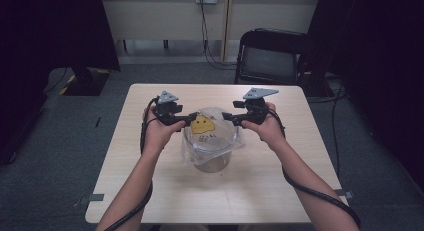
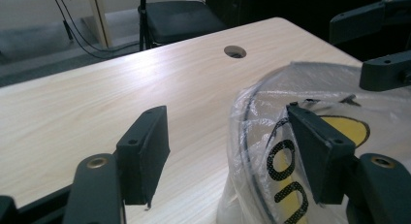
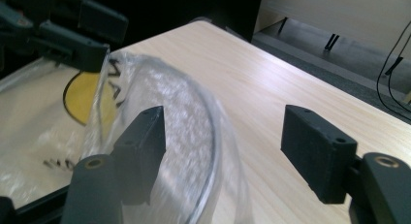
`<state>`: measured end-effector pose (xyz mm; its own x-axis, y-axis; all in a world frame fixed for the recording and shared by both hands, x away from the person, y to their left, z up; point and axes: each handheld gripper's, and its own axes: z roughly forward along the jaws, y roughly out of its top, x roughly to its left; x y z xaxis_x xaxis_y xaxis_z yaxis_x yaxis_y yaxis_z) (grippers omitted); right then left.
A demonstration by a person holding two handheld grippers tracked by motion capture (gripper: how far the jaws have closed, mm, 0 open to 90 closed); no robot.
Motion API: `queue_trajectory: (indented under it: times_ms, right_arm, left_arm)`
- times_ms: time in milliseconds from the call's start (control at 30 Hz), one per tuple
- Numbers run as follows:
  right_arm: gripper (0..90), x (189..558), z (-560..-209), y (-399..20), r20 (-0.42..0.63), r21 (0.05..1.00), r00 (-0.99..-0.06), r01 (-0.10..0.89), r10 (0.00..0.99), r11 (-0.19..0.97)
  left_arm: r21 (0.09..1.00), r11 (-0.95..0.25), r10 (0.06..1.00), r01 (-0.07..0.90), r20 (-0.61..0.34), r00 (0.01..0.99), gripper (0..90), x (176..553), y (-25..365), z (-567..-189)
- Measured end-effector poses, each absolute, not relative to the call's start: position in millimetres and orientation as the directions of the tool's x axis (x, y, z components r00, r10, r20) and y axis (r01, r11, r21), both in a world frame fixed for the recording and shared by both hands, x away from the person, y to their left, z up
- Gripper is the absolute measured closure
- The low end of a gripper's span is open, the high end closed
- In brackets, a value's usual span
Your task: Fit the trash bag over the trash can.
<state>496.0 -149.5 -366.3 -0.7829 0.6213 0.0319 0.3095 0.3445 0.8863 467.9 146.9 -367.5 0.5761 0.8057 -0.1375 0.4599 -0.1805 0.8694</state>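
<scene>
On the wooden table (image 1: 125, 156), the left gripper (image 1: 188, 119) hovers at the left rim of a clear container lined with a plastic bag (image 1: 210, 138) bearing a yellow print; its jaws are released, gripping nothing. The container stands mid-table between both tools. The right gripper (image 1: 226, 116), at the right rim, is likewise spread, empty.

A: Where does the high view sit?

B: Above the near edge of the table (image 1: 150, 201), facing forward and down, far enough back to take in the whole top and the chair (image 1: 270, 56) beyond the far edge.

A: And the gripper views?

B: Each rides low and close over the tabletop, looking along its own jaws. Both share the clear bag (image 2: 271, 136) with the yellow print (image 3: 80, 95), seen from opposite sides.
</scene>
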Motion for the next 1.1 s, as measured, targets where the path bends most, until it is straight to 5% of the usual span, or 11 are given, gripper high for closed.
queue_trajectory:
  times_ms: [233, 500, 767, 967, 1100]
  right_arm:
    - [34.2, 506.8, -371.5, -142.7, 0.041, 0.884, -0.759, 0.330, 0.649, 0.330]
    - [34.4, 508.8, -382.0, -140.9, 0.046, 0.880, -0.709, 0.362, 0.704, 0.307]
    - [29.4, 506.5, -370.0, -145.3, 0.103, 0.921, -0.662, 0.345, 0.742, 0.180]
    - [17.9, 485.8, -358.9, -163.2, 0.112, 0.939, -0.710, 0.305, 0.695, 0.160]
    - [16.2, 462.3, -366.5, -184.5, 0.107, 0.932, -0.733, 0.310, 0.671, 0.189]
  left_arm:
    - [0.878, -0.113, 0.839, 0.465, -0.166, 0.518, 33.4, 478.8, 150.7, -372.5]
    - [0.857, 0.032, 0.826, 0.514, -0.312, 0.469, 26.5, 484.9, 160.6, -382.2]
    - [0.872, 0.033, 0.850, 0.488, -0.281, 0.445, 25.0, 474.7, 180.1, -375.8]
    - [0.887, -0.028, 0.848, 0.461, -0.223, 0.480, 14.9, 451.0, 204.7, -365.6]
    - [0.878, -0.073, 0.826, 0.473, -0.213, 0.522, 15.6, 427.7, 217.5, -376.7]
